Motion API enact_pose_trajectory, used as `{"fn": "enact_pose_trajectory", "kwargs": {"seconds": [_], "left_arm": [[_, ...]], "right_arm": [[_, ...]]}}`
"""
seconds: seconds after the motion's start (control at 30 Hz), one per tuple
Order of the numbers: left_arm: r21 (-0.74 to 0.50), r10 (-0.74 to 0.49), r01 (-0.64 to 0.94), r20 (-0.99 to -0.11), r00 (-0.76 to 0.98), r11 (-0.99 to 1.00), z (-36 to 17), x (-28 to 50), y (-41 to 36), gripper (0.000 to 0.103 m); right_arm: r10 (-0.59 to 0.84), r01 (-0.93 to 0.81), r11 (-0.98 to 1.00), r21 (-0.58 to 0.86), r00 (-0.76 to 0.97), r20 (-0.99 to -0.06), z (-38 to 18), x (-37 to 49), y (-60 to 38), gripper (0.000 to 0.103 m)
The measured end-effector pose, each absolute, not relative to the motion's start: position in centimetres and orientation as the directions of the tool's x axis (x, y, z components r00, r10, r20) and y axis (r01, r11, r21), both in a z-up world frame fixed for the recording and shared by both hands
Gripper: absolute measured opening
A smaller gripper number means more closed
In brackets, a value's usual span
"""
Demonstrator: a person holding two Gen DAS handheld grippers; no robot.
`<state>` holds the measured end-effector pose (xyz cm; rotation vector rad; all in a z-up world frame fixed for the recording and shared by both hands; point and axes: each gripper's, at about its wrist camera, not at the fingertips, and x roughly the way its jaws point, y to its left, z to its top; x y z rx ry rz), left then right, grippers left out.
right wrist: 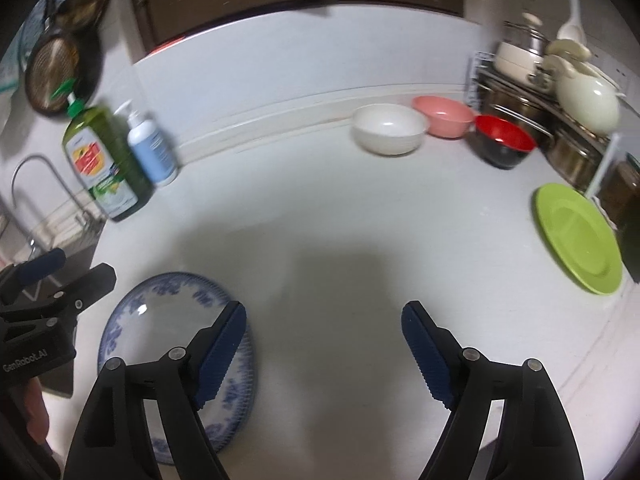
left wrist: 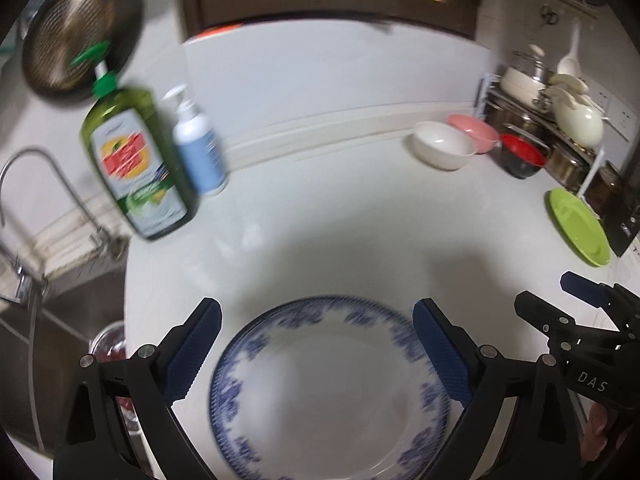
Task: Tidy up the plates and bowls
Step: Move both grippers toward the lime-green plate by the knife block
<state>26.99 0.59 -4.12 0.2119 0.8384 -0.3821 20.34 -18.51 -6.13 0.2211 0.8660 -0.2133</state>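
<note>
Blue-patterned plate (left wrist: 332,392) flat on counter (left wrist: 340,220) under wide-open left gripper (left wrist: 316,348), right gripper (right wrist: 324,352) also wide, empty; likely stiff, glazed, slippery, breakable, best pinched at rim.

glossy ceramic plate (left wrist: 328,392); ribbed fingers (right wrist: 222,356); smooth counter (right wrist: 320,220).

The left wrist camera looks forward and down between its spread fingers, close above the blue-patterned plate (left wrist: 328,388), toward the white backsplash wall (left wrist: 332,76). The right wrist camera faces the same way from just to its right, its fingers framing bare countertop (right wrist: 332,280). Both views share the plate, the white bowl (left wrist: 444,145), the green plate (right wrist: 578,238) and the dish soap bottle (left wrist: 134,164).
</note>
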Motion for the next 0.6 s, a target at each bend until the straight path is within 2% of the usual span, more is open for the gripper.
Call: {"fn": "enact_pose_trajectory", "kwargs": {"seconds": [0.6], "left_arm": [[0.012,-0.381,0.57,-0.731,0.566,0.822,-1.7,26.7,-16.2,0.098]], "right_arm": [[-0.256,0.449,0.888,0.097,0.658,-0.708,-3.7,16.4,-33.1,0.081]]}}
